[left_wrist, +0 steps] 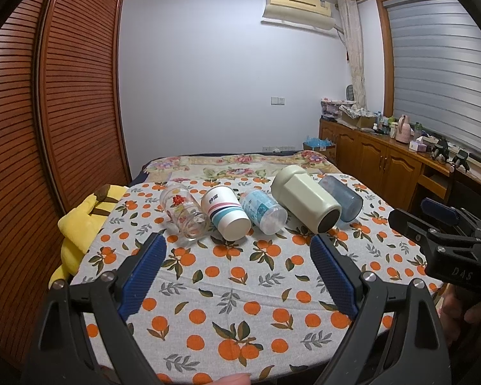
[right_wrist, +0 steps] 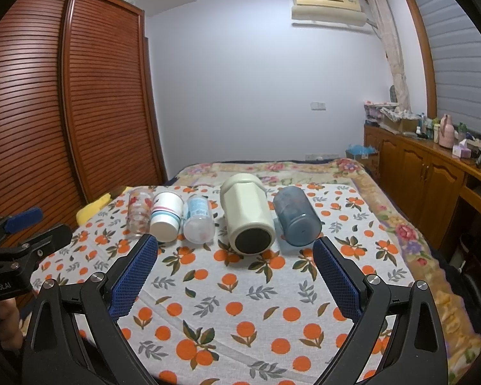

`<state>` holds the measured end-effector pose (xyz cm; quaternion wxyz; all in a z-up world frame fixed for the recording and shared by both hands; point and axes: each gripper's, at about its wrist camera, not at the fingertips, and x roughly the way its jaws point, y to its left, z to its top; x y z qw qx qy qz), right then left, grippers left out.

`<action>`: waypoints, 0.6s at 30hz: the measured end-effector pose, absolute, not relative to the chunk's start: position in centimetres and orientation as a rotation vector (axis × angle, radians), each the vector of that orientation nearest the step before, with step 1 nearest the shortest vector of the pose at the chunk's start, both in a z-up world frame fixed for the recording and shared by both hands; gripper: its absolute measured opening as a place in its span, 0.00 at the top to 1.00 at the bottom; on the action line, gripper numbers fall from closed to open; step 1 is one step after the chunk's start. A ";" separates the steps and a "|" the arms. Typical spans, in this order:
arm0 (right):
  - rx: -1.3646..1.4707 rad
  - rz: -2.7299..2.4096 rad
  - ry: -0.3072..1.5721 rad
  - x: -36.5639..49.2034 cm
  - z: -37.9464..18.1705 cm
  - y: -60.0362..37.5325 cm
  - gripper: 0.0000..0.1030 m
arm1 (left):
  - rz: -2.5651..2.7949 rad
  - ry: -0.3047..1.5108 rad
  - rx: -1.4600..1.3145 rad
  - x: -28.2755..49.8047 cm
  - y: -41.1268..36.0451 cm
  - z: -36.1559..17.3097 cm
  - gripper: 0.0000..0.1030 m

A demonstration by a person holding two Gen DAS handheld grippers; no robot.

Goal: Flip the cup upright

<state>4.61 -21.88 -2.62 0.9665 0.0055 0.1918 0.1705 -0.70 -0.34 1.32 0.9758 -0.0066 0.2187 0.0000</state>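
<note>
Several cups lie on their sides in a row on an orange-print cloth (left_wrist: 240,288): a clear glass with red print (left_wrist: 184,211), a white paper cup with stripes (left_wrist: 225,213), a clear plastic cup with blue print (left_wrist: 263,211), a cream tumbler (left_wrist: 304,203) and a blue translucent cup (left_wrist: 341,199). The right wrist view shows the same glass (right_wrist: 139,208), paper cup (right_wrist: 165,216), plastic cup (right_wrist: 198,221), tumbler (right_wrist: 247,216) and blue cup (right_wrist: 296,216). My left gripper (left_wrist: 237,243) is open and empty, short of the row. My right gripper (right_wrist: 235,243) is open and empty, in front of the tumbler.
A yellow plush toy (left_wrist: 80,221) lies at the cloth's left edge. A slatted wooden wardrobe (left_wrist: 64,96) stands on the left. A wooden cabinet (left_wrist: 384,157) with clutter runs along the right wall. A floral bedspread (right_wrist: 288,170) lies beyond the cups.
</note>
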 end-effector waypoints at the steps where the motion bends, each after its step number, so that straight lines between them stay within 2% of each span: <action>1: 0.008 0.348 0.395 4.7 -2.4 -21.9 0.04 | -0.001 0.453 -0.013 -0.3 -0.1 1.0 0.10; 18: -0.057 0.509 0.531 13.2 -4.4 -15.5 0.07 | 0.055 0.645 -0.020 9.1 6.3 -1.9 0.11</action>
